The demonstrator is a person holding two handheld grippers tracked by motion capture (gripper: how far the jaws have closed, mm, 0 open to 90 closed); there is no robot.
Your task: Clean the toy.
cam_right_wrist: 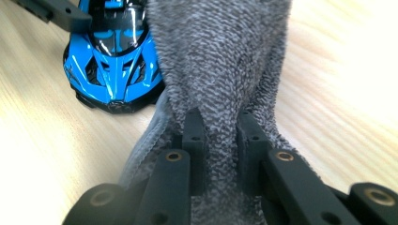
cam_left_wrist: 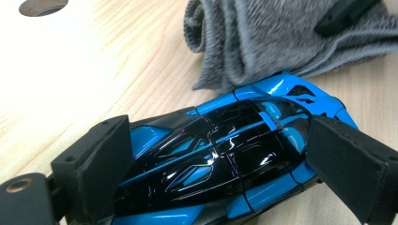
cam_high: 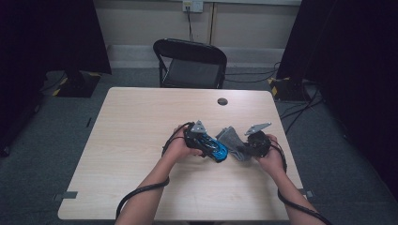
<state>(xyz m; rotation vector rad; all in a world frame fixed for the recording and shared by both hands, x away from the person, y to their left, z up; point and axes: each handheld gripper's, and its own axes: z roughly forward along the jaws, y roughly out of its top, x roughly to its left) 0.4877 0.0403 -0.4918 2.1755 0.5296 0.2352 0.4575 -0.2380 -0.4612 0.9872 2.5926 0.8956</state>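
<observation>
Up close, the right gripper pinches the grey cloth beside the blue toy car.

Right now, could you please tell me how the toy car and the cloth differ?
The toy car is glossy, rigid, blue and black; the cloth is grey, soft, fuzzy and bunched. The left gripper clamps the toy car's sides; the right gripper pinches the cloth. Both rest on the table.

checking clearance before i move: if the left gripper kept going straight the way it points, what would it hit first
Probably the grey cloth. The left gripper is shut on the blue toy car, and the cloth lies bunched just past the car's far end, apparently touching it, though depth is hard to judge.
</observation>
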